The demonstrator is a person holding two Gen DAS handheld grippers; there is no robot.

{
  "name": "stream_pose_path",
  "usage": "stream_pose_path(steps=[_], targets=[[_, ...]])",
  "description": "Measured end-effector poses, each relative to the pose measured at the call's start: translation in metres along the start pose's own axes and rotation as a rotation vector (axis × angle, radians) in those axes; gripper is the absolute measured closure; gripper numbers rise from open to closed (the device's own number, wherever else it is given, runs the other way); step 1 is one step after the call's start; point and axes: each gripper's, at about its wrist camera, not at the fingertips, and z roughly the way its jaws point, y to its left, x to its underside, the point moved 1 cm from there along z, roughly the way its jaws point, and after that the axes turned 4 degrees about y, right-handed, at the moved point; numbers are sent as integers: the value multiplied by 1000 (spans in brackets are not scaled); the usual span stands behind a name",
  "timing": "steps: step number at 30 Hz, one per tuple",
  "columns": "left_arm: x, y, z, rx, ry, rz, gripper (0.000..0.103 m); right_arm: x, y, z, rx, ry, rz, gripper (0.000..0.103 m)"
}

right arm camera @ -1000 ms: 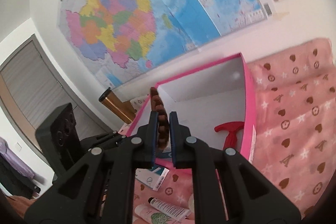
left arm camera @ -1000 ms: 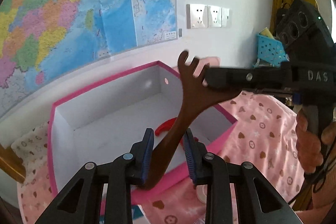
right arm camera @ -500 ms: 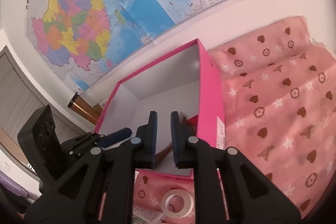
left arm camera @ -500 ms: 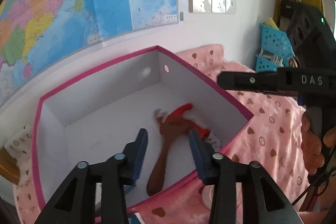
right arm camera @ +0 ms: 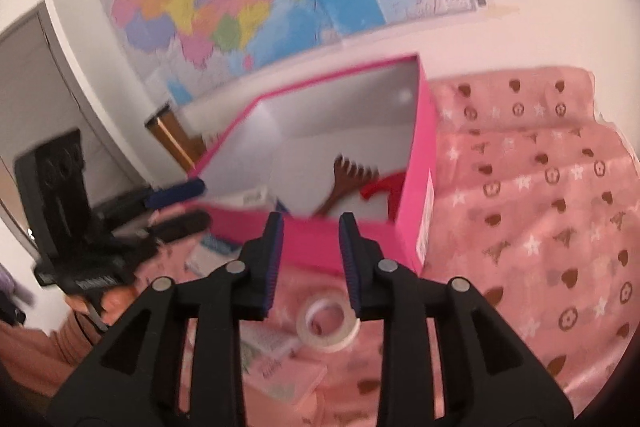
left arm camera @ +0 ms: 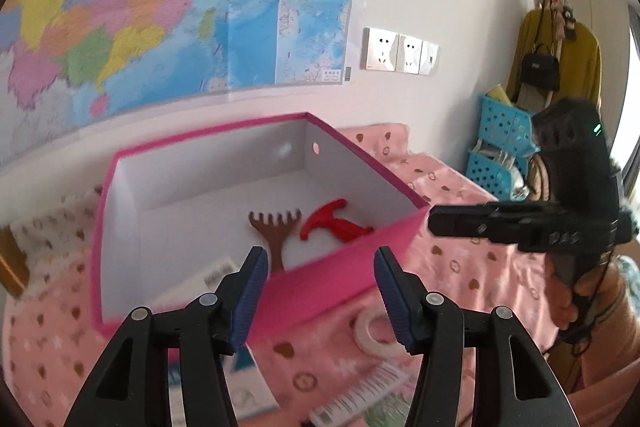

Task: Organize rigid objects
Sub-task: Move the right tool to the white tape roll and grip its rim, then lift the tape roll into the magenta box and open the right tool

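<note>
The biggest thing is the map on the white wall, behind the pink box. The pink cloth with brown hearts and stars covers the surface under the box and spreads to its right side. The pink box is the landmark here: it is open on top, white inside, and it stands on the cloth close to the wall.

The left gripper hangs in front of the near wall of the box, a little above it. Its jaws stand wide apart and hold nothing. The right gripper is also in front of the box, over the cloth, and its jaws are open with a narrower gap, also with nothing between them. From the left wrist camera its black body is visible at the right of the box.

Inside the box, on the white floor, lies the brown rake with its teeth toward the back wall. Just beside it, toward the right wall of the box, lies the red hammer. A white paper lies at the left part of the box floor.

In front of the box, on the cloth, lies a roll of white tape. Near it lie some flat packets, blurred.

The wall sockets are on the wall, above and to the right of the box.
</note>
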Motion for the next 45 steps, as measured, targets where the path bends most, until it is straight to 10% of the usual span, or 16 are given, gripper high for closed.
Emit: stream_pose_path(steps=[13,29,45], targets=[[50,-8,34,68,163,-97,47,46,-12,50,76,224,-1,59],[63,-23,62,98,276,-100,48,59,-6,78,137,295,-44,59],[65,-26,71,129,307,-105,55,61,-8,83,185,284,-75,83]])
